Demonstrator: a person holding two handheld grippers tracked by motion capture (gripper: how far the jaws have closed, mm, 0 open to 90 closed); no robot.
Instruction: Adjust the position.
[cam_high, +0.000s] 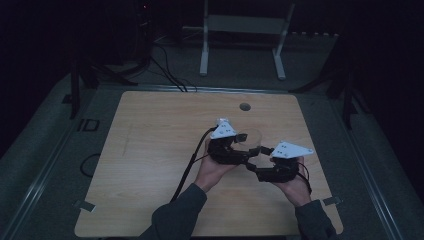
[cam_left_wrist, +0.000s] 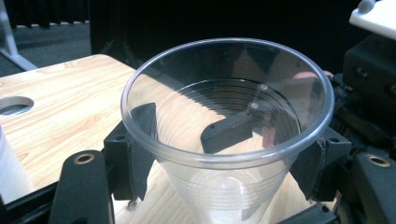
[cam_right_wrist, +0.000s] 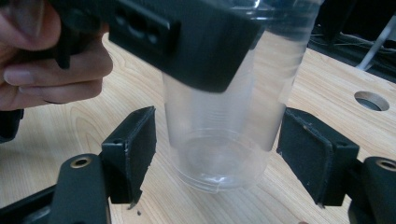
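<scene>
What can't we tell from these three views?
- Clear cup: base cut off by the bottom edge in the left gripper view.
- Cup rim: cut off by the top edge and hidden behind the left gripper in the right gripper view.
- Right gripper: jaws flank the cup with gaps showing.
- High view: dim and small; cup barely visible.

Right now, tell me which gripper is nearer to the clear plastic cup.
Left. The left gripper has its jaws closed on the clear plastic cup just below the rim. The right gripper has open jaws flanking the cup's base, not touching it.
</scene>
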